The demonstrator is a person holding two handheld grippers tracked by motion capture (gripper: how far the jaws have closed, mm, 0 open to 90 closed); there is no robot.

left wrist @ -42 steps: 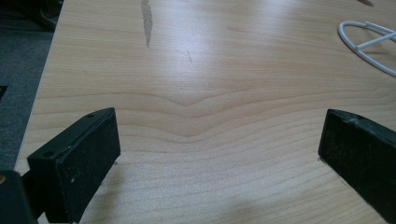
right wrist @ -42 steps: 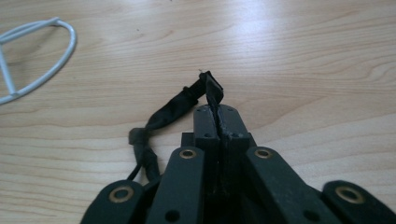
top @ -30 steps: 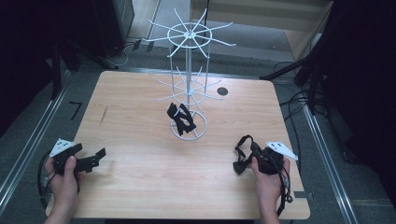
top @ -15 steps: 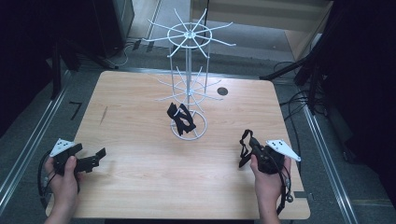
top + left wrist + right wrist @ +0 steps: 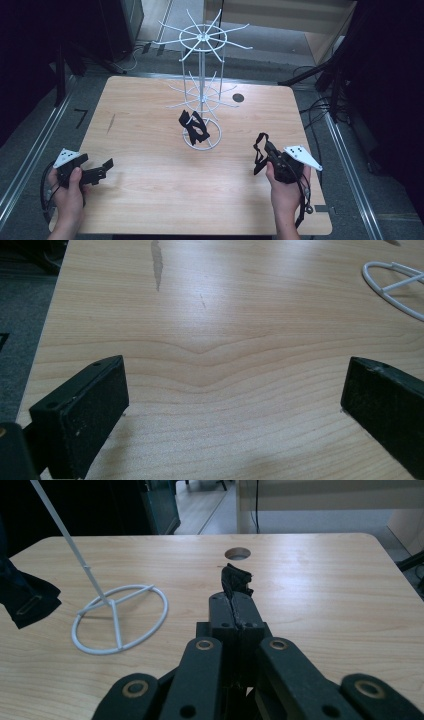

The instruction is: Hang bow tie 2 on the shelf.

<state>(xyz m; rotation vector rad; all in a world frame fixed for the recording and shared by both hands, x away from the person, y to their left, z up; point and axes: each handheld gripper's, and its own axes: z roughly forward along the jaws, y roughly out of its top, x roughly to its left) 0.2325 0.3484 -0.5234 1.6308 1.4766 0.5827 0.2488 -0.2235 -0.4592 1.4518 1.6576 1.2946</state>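
A white wire rack [image 5: 201,75] with two tiers of hooks stands mid-table on a ring base [image 5: 119,619]. One black fabric strap piece [image 5: 194,125] hangs from its lower tier, also seen at the left edge of the right gripper view [image 5: 25,597]. My right gripper [image 5: 264,149] is at the table's right, held above the wood and shut on a second black strap piece [image 5: 258,152]; the piece sticks out past the closed tips [image 5: 236,580]. My left gripper [image 5: 102,170] rests near the left front edge, open, with bare wood between its pads [image 5: 90,410].
The wooden table [image 5: 150,190] has a round cable hole [image 5: 238,97] behind the rack. Part of the rack's ring base [image 5: 395,285] shows far ahead of the left gripper. Metal rails run along both table sides, and cables lie on the floor at the right.
The right gripper has lifted off the table with the black strap piece, which now dangles from its tips. The left gripper has stayed in place.
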